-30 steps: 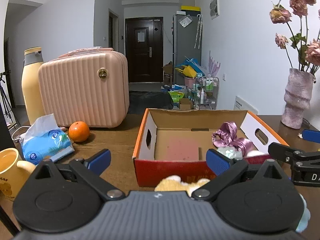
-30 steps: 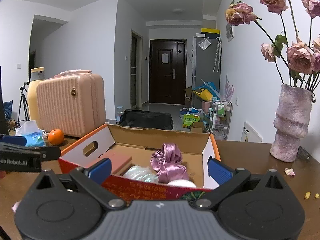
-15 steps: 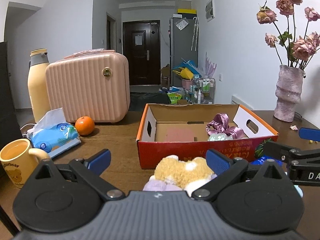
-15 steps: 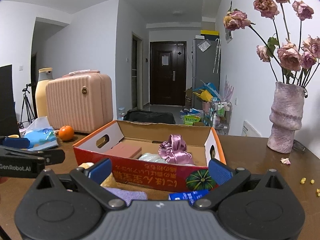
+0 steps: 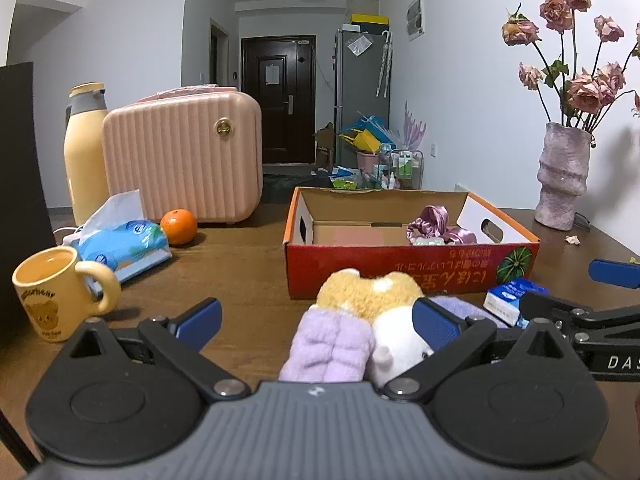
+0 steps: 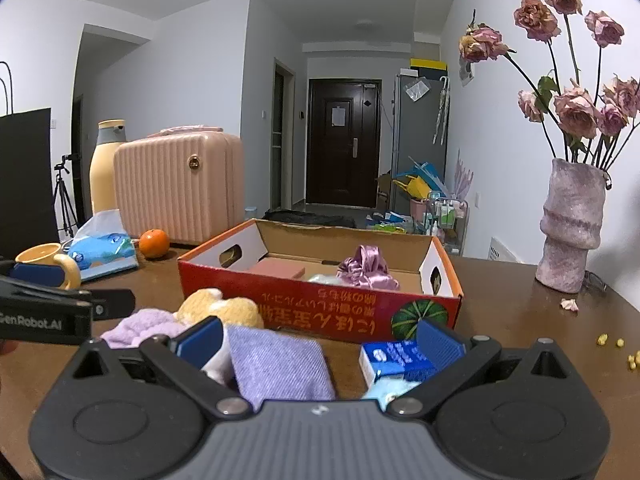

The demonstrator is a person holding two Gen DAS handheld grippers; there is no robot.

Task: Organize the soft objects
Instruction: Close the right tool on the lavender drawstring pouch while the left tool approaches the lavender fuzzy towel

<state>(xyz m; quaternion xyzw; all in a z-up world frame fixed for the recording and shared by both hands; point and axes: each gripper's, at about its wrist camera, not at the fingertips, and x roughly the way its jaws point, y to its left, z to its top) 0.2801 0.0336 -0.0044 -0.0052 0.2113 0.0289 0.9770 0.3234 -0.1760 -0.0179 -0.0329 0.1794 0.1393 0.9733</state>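
A red-and-orange cardboard box [image 5: 400,272] [image 6: 320,312] stands on the brown table, holding a pink satin scrunchie [image 5: 434,220] [image 6: 366,268] and a pale soft item. In front of it lies a yellow-and-white plush toy [image 5: 368,292] [image 6: 224,308] with lilac fabric [image 5: 332,344]; a lilac cloth [image 6: 280,364] and a small blue carton [image 6: 396,360] lie beside it. My left gripper [image 5: 318,322] is open just behind the plush, its right pad close to it. My right gripper [image 6: 320,342] is open over the lilac cloth and carton, holding nothing.
At the left stand a pink ribbed case [image 5: 184,156], a yellow flask [image 5: 84,148], an orange [image 5: 179,227], a blue tissue pack [image 5: 120,240] and a yellow mug [image 5: 56,292]. A vase of dried roses [image 6: 572,228] stands at the right, crumbs [image 6: 616,344] near it.
Both grippers have drawn back from the box toward the table's near side. The plush, lilac cloth and blue carton have come into view between the fingers.
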